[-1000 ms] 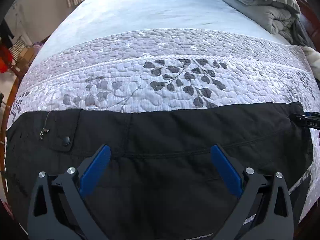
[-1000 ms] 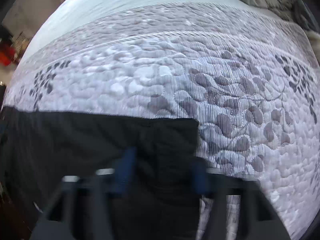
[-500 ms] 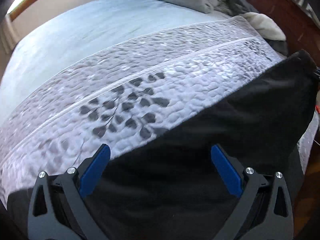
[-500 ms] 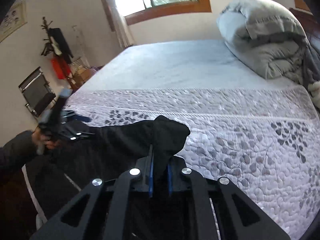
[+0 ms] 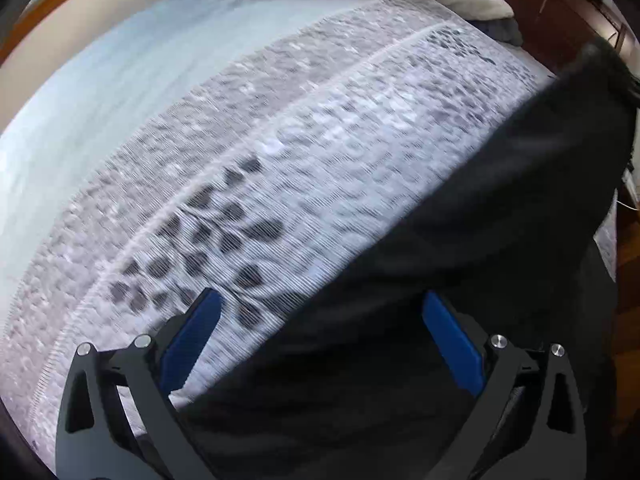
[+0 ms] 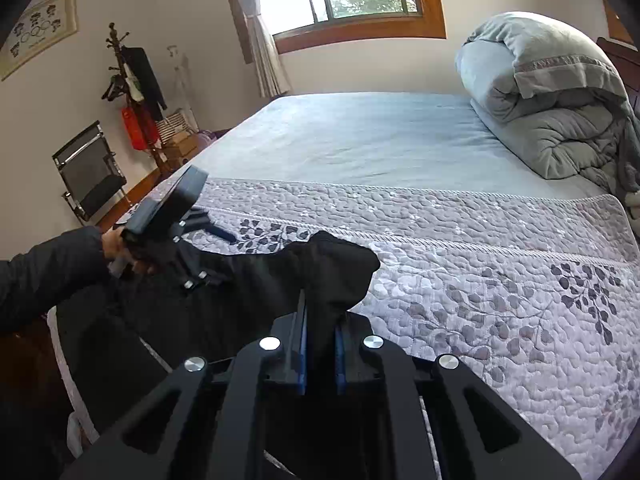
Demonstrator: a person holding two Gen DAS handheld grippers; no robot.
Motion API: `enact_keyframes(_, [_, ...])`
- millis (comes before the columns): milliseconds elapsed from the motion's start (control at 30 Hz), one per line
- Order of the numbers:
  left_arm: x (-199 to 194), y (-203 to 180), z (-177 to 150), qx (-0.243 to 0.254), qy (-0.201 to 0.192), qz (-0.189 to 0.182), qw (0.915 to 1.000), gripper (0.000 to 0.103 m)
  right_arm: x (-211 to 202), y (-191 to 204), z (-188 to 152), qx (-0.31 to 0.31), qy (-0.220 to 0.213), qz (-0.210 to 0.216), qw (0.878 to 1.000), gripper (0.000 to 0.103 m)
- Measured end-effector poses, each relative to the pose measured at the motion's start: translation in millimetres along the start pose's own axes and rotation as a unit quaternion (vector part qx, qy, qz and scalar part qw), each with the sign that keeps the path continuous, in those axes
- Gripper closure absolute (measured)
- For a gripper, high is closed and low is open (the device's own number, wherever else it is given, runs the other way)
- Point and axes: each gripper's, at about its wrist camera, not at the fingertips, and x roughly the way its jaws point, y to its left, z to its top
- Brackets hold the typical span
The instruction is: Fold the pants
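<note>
Black pants [image 5: 460, 264] lie along the near edge of the bed on a grey quilted bedspread [image 5: 320, 152]. My left gripper [image 5: 320, 320] is open, its blue pads [image 5: 188, 340] wide apart, low over the pants' upper edge and the quilt. My right gripper [image 6: 320, 320] is shut on a bunched end of the pants [image 6: 332, 268] and holds it lifted above the quilt [image 6: 500, 280]. The right wrist view also shows the left gripper [image 6: 176, 216] in a hand over the far end of the pants.
A rolled grey duvet [image 6: 552, 92] lies at the head of the bed on a pale blue sheet [image 6: 360, 136]. A coat stand [image 6: 128, 80] and a chair [image 6: 88, 172] stand by the left wall. Dark wooden floor [image 5: 628, 264] shows beyond the bed's edge.
My right gripper closed on the pants' end and lifted it off the quilt. My left gripper swung, so the pants now run diagonally up to the right in its view.
</note>
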Motion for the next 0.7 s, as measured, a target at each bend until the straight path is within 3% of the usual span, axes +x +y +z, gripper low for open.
enact_keyframes(200, [-3,4,16,0.051,-0.003,-0.014,0.9986,0.003,-8,-1,-1,0.003,-0.009,0.014,1.000,0.093])
enact_keyframes(367, [-9,14,22,0.045,-0.021,-0.055,0.9972,0.003,-10,1,-4,0.001,-0.010,0.012,1.000,0.093])
enact_keyframes(467, [5,2,13,0.071,0.036,-0.121,0.9894,0.003,-11,-4,-4,0.012,-0.016,0.016,1.000,0.093])
enact_keyframes(500, [11,-3,11,0.082,0.049,-0.127,0.9872,0.003,-11,-5,-3,0.014,-0.017,0.016,1.000,0.093])
enact_keyframes(633, [15,-20,-3,0.107,0.050,-0.145,0.9823,0.005,-9,-6,-6,0.019,-0.016,0.011,1.000,0.093])
enact_keyframes(700, [12,-23,-8,0.106,0.043,-0.147,0.9825,0.021,-9,-9,-8,0.027,-0.016,0.009,0.999,0.093])
